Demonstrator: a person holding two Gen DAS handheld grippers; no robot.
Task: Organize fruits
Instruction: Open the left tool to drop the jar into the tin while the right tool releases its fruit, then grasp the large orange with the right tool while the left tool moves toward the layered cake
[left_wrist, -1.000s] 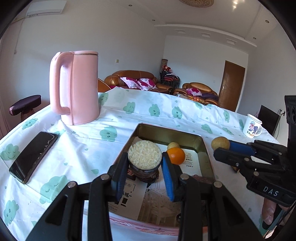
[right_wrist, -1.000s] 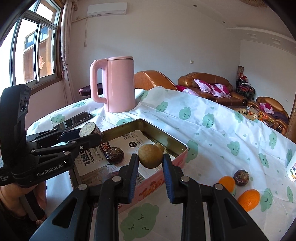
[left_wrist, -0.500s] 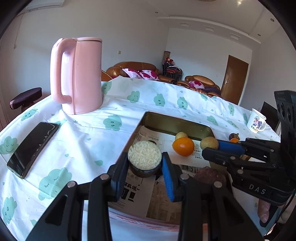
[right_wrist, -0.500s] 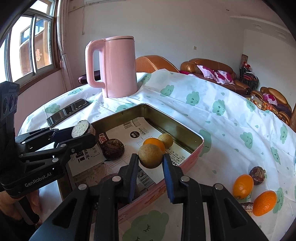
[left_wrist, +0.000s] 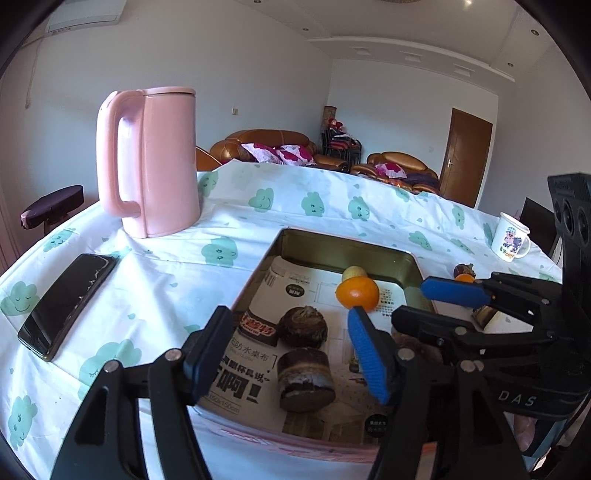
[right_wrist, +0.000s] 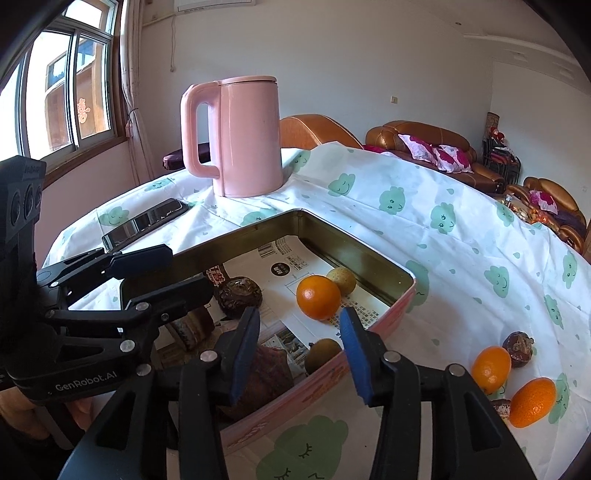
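Observation:
A pink-sided tin lined with printed paper holds fruit. In it lie an orange, a small yellow fruit, a dark round fruit and a cut brown piece. A tan fruit lies near the tin's front wall. My left gripper is open and empty above the cut piece. My right gripper is open and empty above the tan fruit. Two oranges and a dark fruit lie on the cloth to the right.
A pink kettle stands behind the tin at the left. A black phone lies flat left of the tin. A white mug stands at the far right. The table carries a white cloud-print cloth.
Both grippers have opened. The left one let go of the cut brown piece and the right one let go of the tan fruit; both fruits now lie in the tin.

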